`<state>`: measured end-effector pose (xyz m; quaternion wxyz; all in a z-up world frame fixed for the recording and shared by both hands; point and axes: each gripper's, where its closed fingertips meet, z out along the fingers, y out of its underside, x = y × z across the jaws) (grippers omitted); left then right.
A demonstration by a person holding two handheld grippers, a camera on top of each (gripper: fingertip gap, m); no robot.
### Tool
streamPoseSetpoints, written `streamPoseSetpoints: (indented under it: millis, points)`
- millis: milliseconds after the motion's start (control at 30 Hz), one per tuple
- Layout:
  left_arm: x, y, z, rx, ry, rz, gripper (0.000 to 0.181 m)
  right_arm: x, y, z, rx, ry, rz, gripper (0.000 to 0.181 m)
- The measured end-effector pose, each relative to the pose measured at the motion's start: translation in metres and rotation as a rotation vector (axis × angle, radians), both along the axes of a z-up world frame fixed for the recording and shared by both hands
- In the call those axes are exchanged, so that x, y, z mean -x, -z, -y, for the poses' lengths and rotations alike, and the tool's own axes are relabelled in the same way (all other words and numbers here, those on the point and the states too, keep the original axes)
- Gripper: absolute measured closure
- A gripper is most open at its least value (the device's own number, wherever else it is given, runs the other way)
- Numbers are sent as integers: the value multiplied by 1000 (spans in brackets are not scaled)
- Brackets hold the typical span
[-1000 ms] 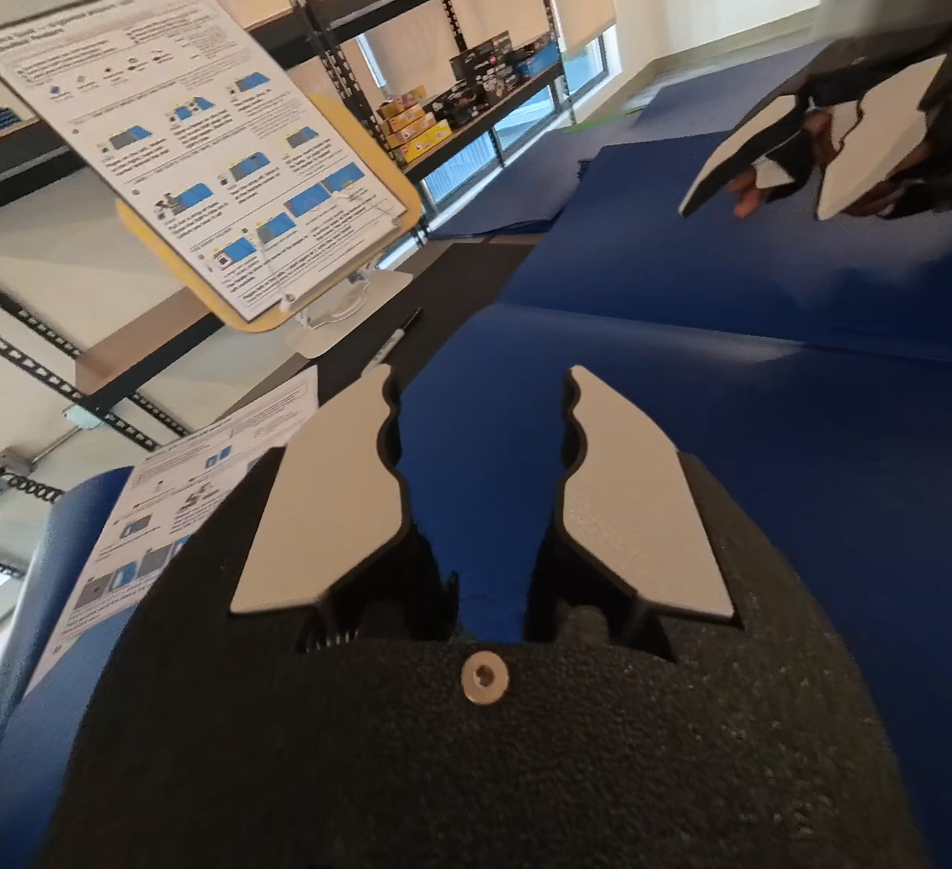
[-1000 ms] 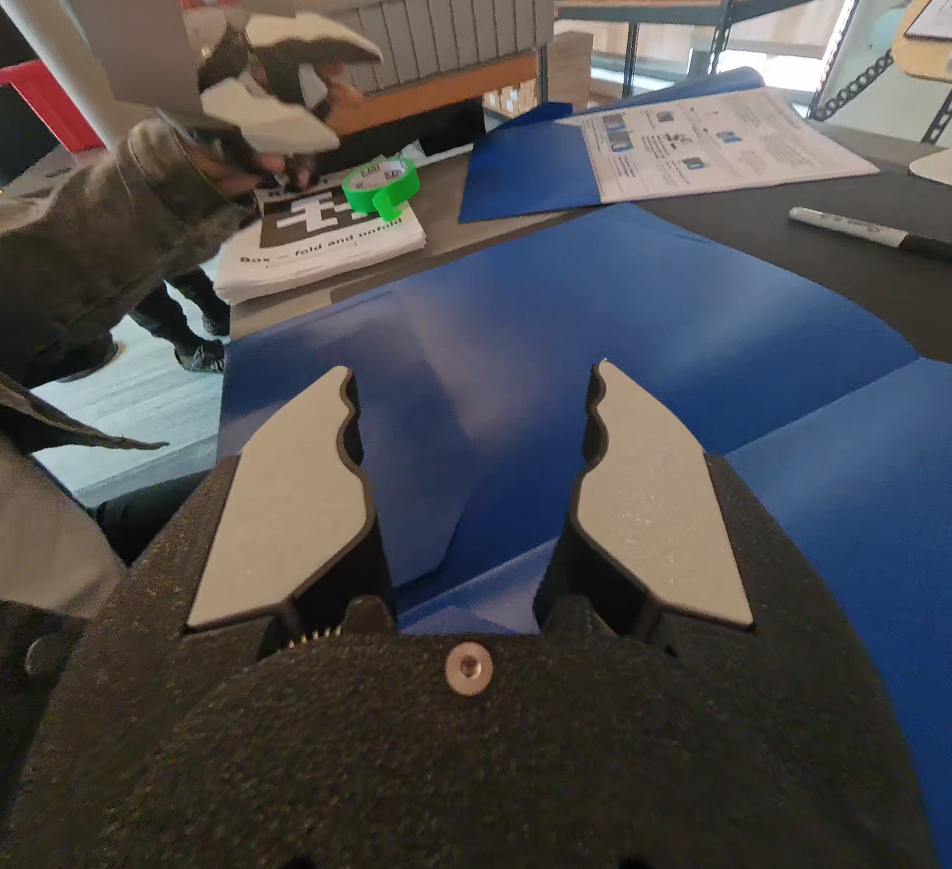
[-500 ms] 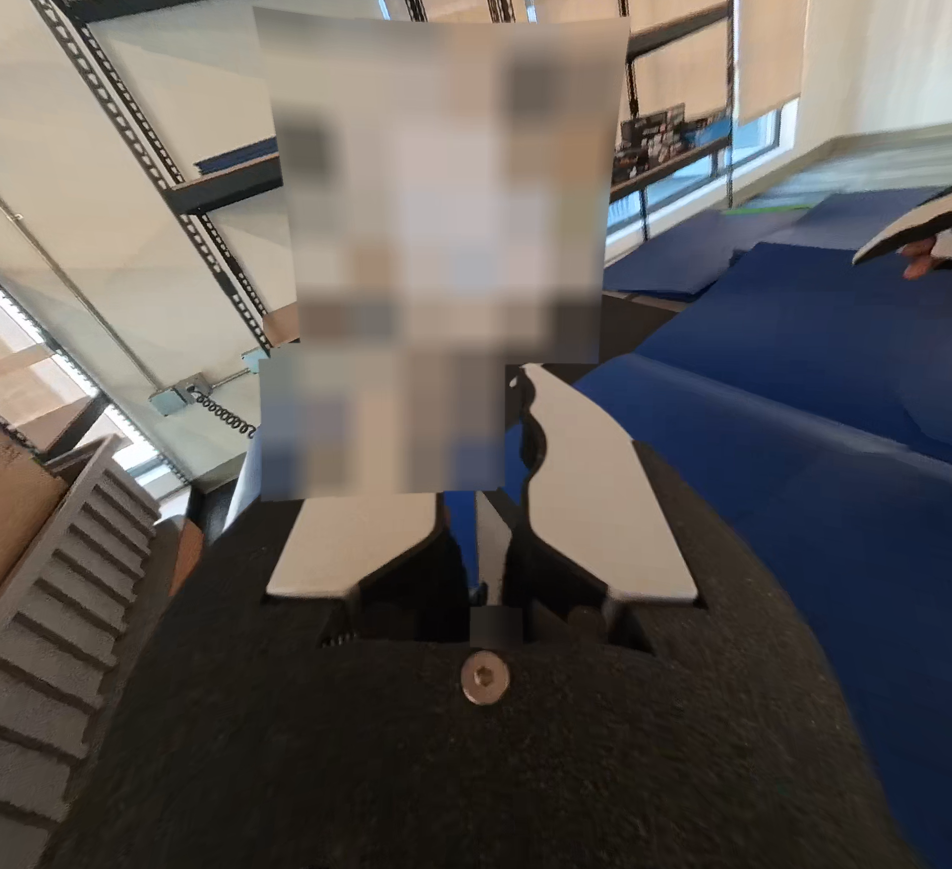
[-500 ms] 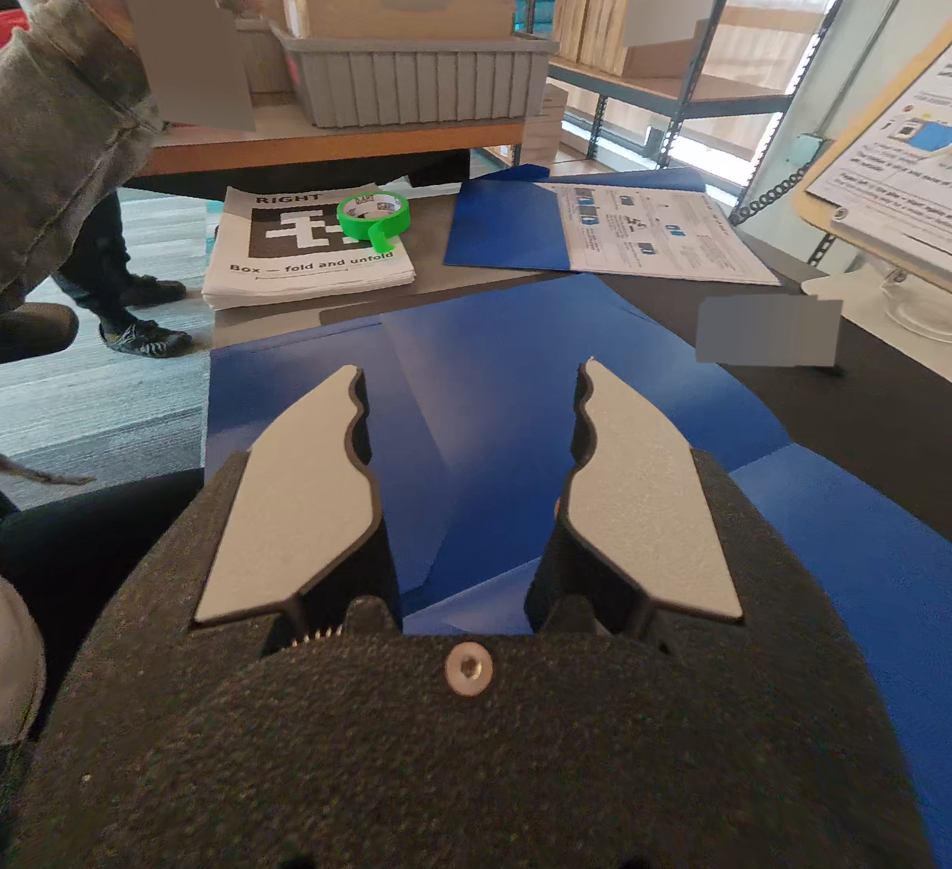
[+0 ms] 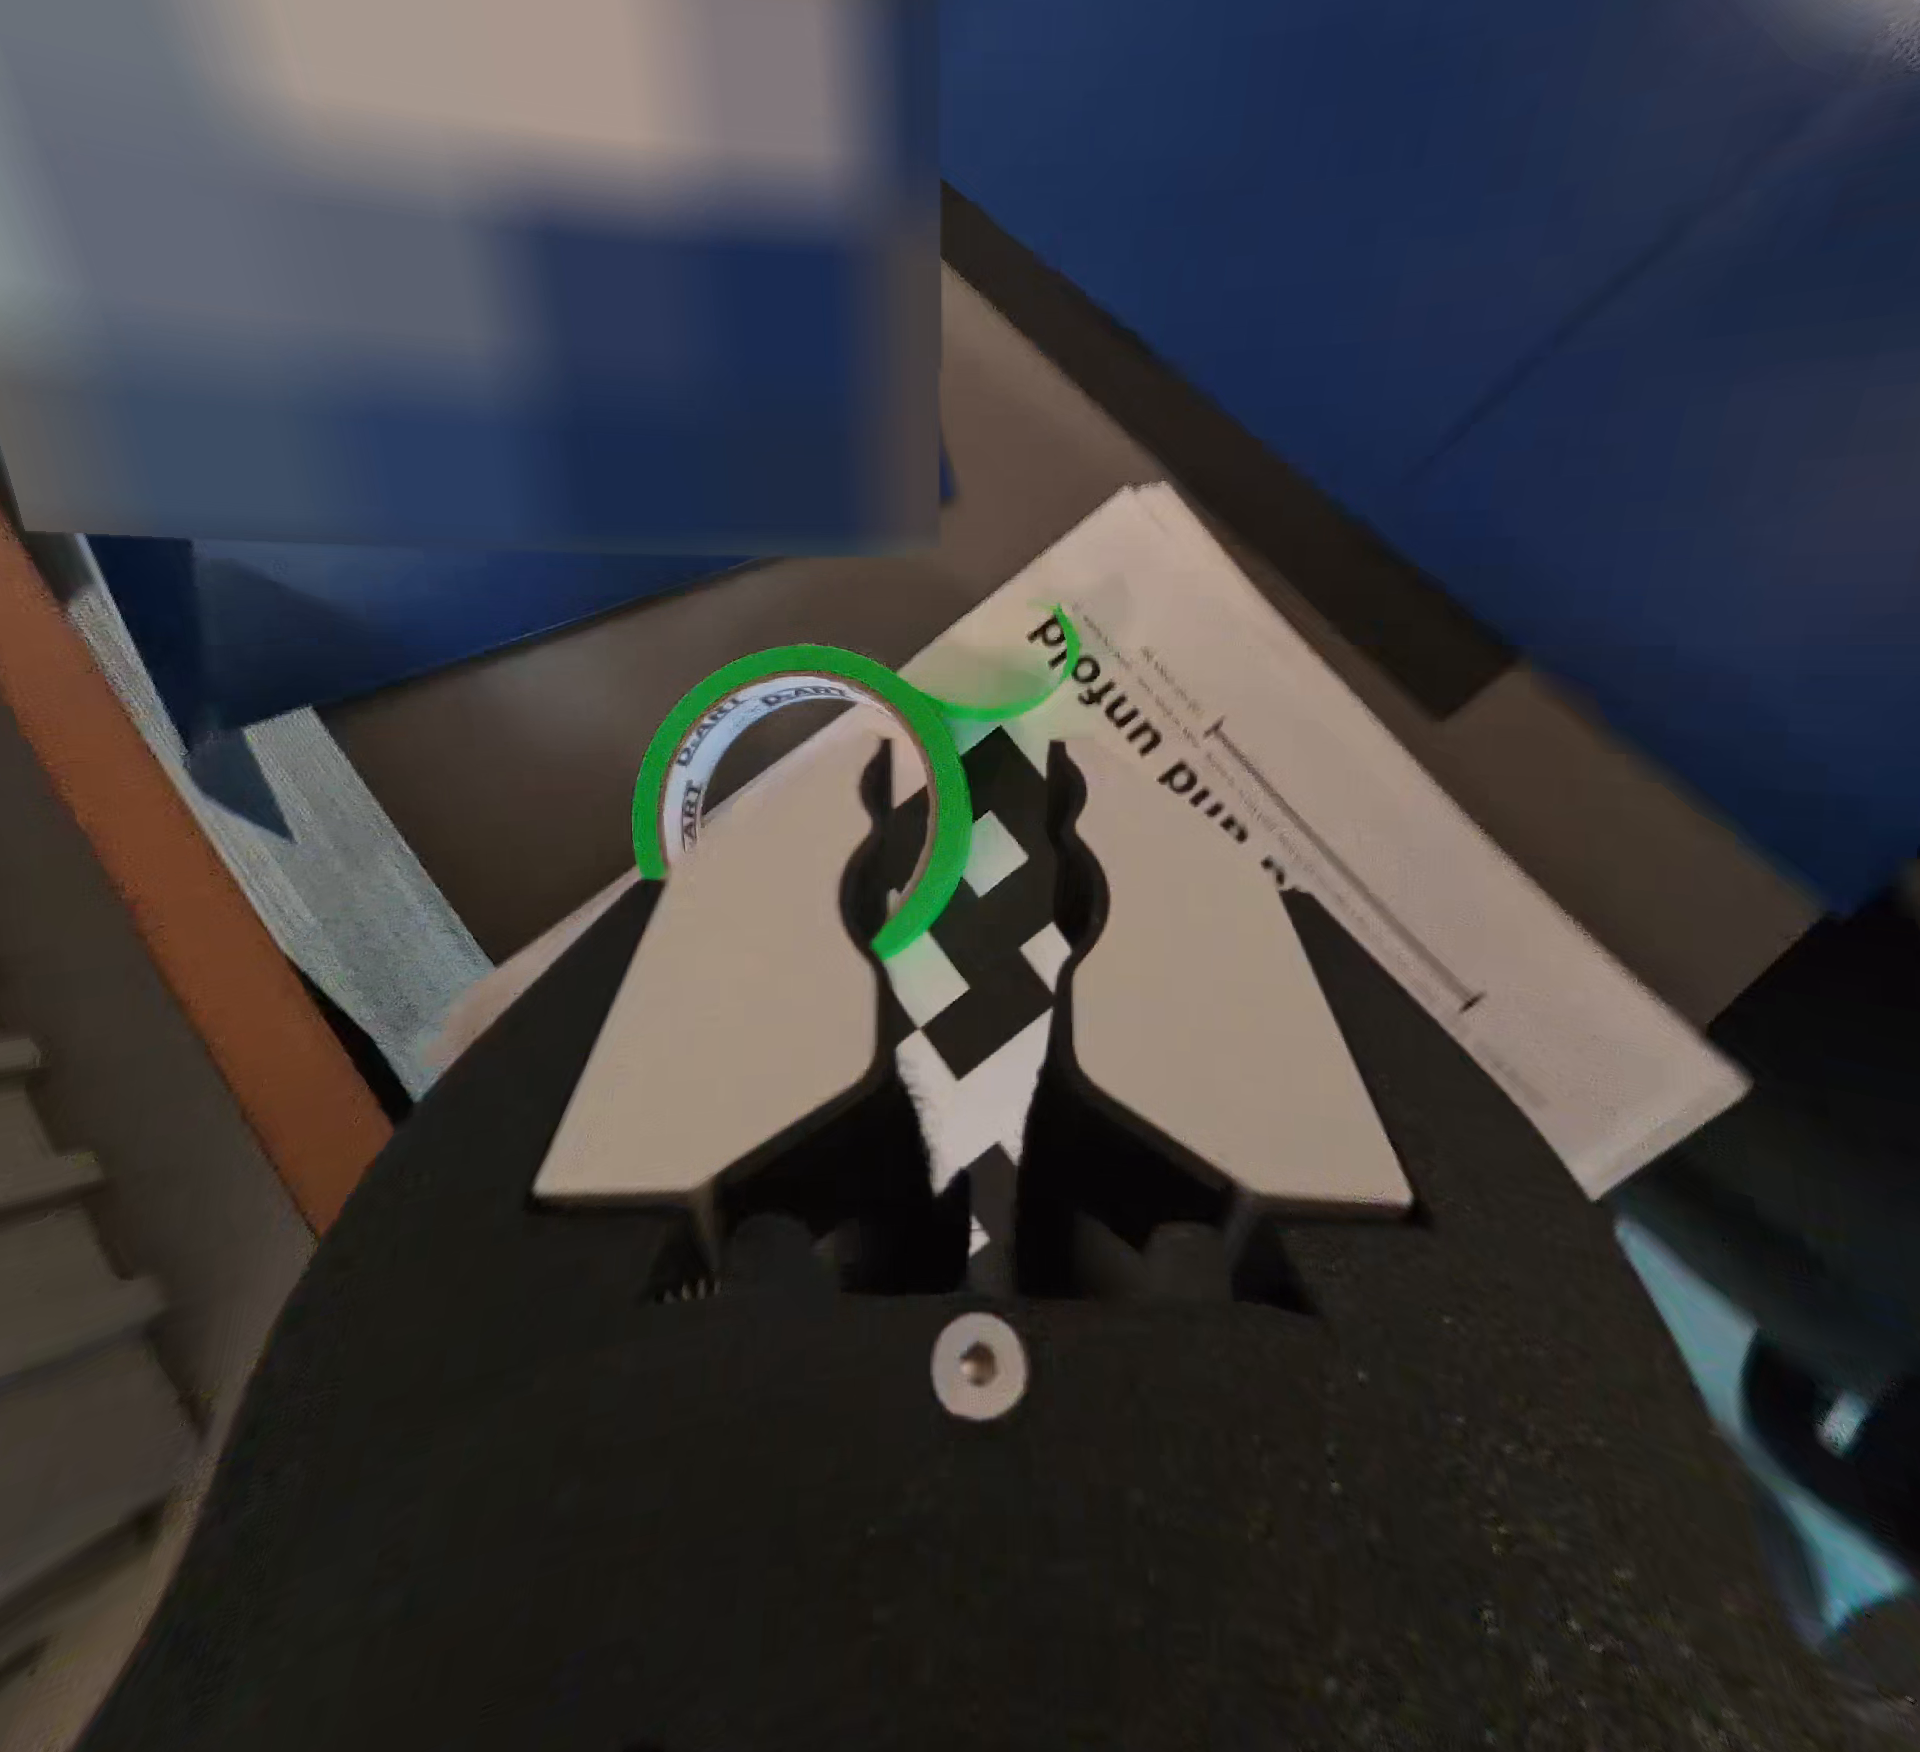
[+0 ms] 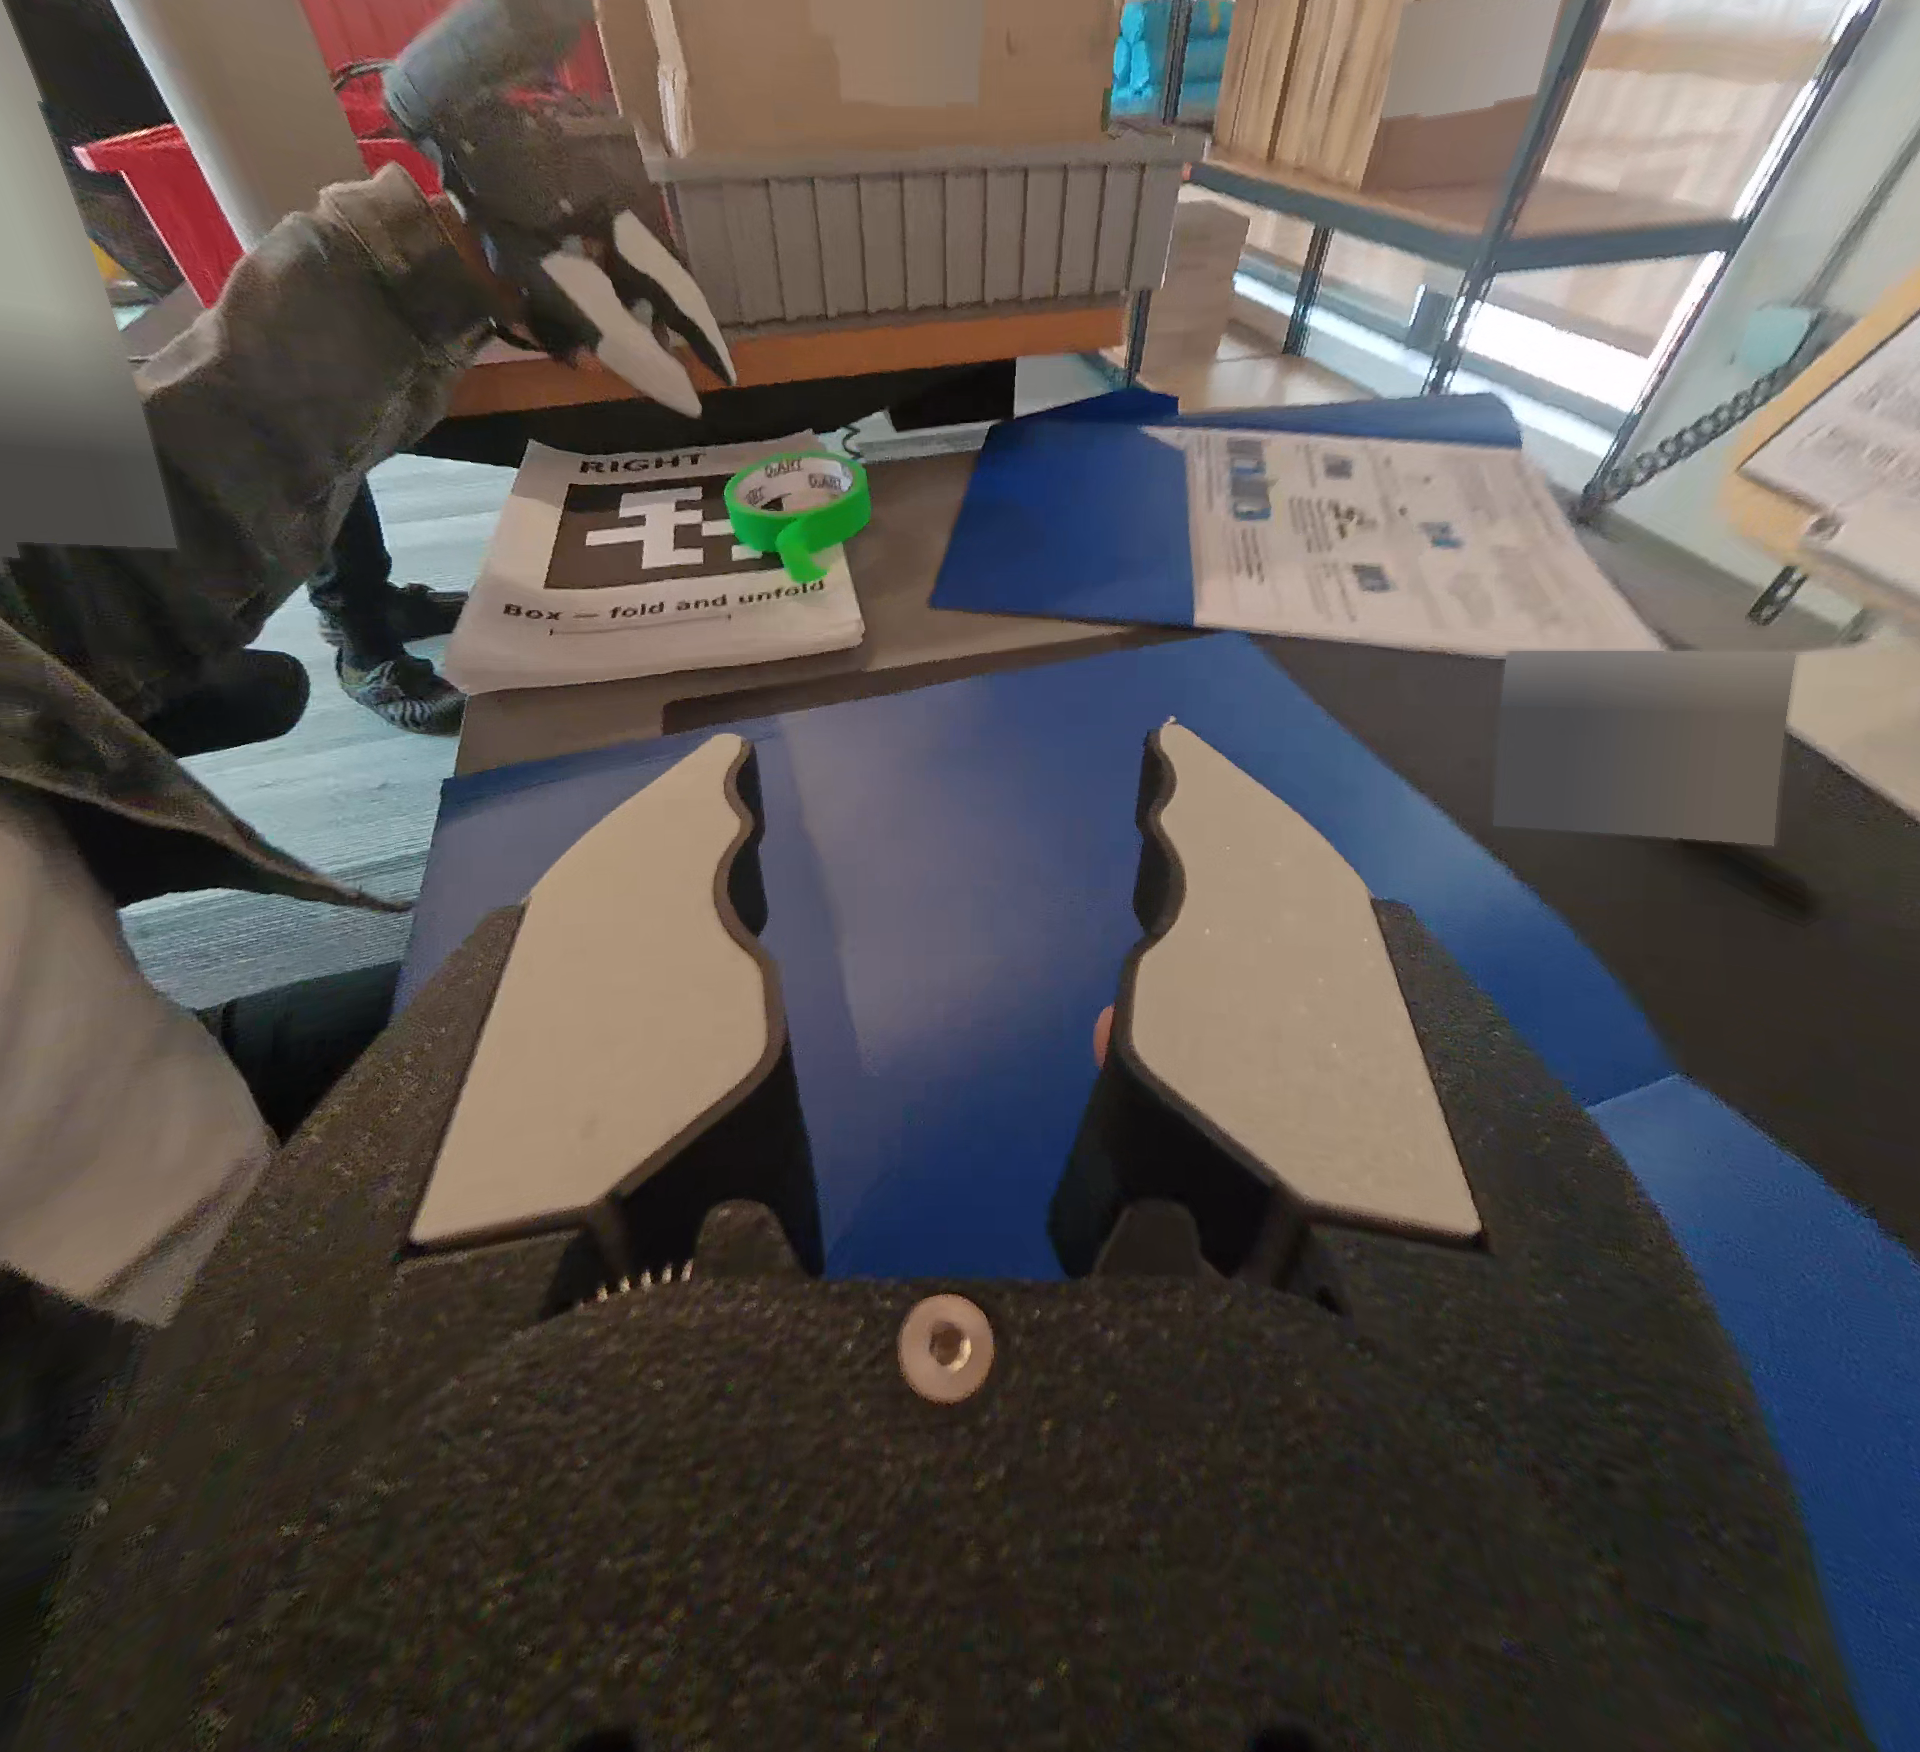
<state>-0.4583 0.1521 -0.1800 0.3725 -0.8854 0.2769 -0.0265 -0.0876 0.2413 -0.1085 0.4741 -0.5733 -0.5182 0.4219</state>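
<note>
The left tongs (image 5: 966, 777) have swung down from the shelving to hover over the green tape roll (image 5: 800, 767) lying flat on a paper stack (image 5: 1351, 871), jaws narrowly parted, apparently empty; the right tongs (image 6: 951, 752), wide open, idle over blue card (image 6: 935, 871), farther off.

so i count one green tape roll (image 6: 798, 505), one white paper stack (image 6: 655, 632), two tools, two blue folders.
</note>
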Motion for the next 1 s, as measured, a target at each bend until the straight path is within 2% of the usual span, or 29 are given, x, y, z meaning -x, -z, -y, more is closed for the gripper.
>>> streamPoseSetpoints:
  millis: [33, 133, 200, 433, 467, 533, 600, 667, 800, 900, 1000]
  points:
    - [0, 8, -1, 28, 23, -36, 147, -1, -6, 0, -15, -1, 2, 112]
    - [2, 41, -1, 186, -15, -95, 142, -11, -12, 5, -68, 13, 13, 113]
    - [4, 58, -6, 200, -10, -150, 142, -17, -17, 5, -103, 31, 6, 115]
    - [12, 84, -24, 239, -38, -182, 149, -37, -26, 4, -106, 78, -15, 115]
    - [12, 87, -24, 259, -24, -182, 166, -39, -26, 4, -114, 86, -14, 115]
    - [11, 87, -26, 275, -31, -154, 167, -42, -27, 3, -130, 99, -10, 115]
    - [9, 77, -29, 245, -34, -153, 169, -46, -26, 1, -137, 112, 0, 115]
    - [2, 56, -37, 163, -26, -151, 169, -49, -25, -2, -136, 125, 6, 115]
    - [-33, 12, -54, 13, 71, -166, 169, -53, -24, -8, -125, 133, 3, 116]
    - [-77, -11, -92, -76, 217, -193, 170, -58, -26, -13, -135, 146, 9, 116]
    - [-135, -11, -143, -47, 427, -193, 170, -62, -29, -14, -133, 146, 8, 116]
